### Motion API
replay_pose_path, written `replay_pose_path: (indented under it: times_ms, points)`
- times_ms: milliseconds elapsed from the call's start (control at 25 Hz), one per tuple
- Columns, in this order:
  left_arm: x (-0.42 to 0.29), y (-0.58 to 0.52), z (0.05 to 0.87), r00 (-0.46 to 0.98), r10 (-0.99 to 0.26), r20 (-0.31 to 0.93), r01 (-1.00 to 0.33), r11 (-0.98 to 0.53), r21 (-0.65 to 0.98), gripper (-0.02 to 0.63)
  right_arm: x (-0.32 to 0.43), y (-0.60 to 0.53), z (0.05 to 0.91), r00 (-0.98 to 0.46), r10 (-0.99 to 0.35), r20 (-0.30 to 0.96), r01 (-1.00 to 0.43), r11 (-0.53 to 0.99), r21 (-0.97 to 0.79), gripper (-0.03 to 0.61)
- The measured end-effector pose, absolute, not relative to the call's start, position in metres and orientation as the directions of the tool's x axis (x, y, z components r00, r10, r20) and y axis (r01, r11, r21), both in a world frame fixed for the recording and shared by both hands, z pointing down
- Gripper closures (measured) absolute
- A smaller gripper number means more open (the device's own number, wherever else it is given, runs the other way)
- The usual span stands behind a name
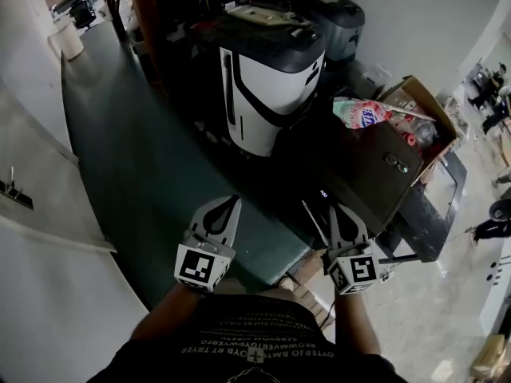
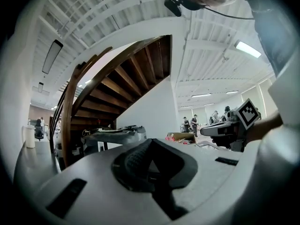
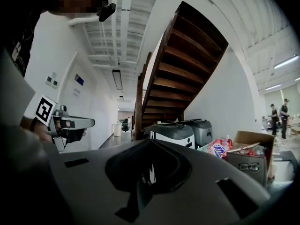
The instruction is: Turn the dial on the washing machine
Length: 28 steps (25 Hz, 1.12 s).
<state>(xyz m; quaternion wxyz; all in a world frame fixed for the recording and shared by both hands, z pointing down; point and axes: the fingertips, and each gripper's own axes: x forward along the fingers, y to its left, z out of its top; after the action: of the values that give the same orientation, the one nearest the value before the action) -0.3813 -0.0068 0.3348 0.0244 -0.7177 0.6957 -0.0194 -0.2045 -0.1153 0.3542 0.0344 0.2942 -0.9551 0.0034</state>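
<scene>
The washing machine [image 1: 271, 86] stands well beyond both claws, a cardboard box [image 1: 419, 94] beside it on the right; I cannot make out its dial. My left claw [image 1: 229, 206] and right claw [image 1: 335, 212] point level, both closed, empty. The gripper views add a wooden staircase [image 3: 183, 64] above it.

your left claw [image 1: 231, 202] and right claw [image 1: 335, 212] have matt grey plastic shells with ribbed, dark, rubbery pads [image 2: 133, 157]. the washing machine [image 1: 275, 86] ahead shows glossy white plastic under a dark, duller lid [image 1: 267, 32]. the box [image 1: 423, 102] is plain brown cardboard, the staircase [image 3: 183, 64] smooth dark wood, the floor [image 1: 136, 174] matt green.
</scene>
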Motion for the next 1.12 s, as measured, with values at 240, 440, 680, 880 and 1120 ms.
replay_pose_path:
  times_ms: [240,440,680,880,1120]
  points:
    - [-0.409,0.008,0.323,0.106,-0.993,0.043,-0.994,-0.108,-0.023,0.611,-0.22,-0.085,0.335,-0.77,-0.629,0.107,-0.632,0.775,0.01,0.581]
    - [-0.392,-0.016,0.316,0.206,-0.978,0.034,-0.978,-0.207,-0.012,0.611,-0.194,-0.078,0.325,-0.701,-0.703,0.123,-0.703,0.71,0.05,0.581]
    - [-0.343,-0.074,0.304,0.334,-0.943,0.008,-0.941,-0.334,-0.047,0.611,-0.14,-0.113,0.343,-0.606,-0.784,0.136,-0.788,0.614,0.03,0.581]
    - [-0.295,-0.127,0.297,0.437,-0.899,0.031,-0.893,-0.438,-0.102,0.611,-0.102,-0.153,0.355,-0.544,-0.825,0.152,-0.833,0.553,0.022,0.581]
    - [-0.248,-0.181,0.287,0.506,-0.862,0.031,-0.855,-0.506,-0.111,0.611,-0.053,-0.196,0.366,-0.485,-0.856,0.18,-0.867,0.498,0.031,0.581]
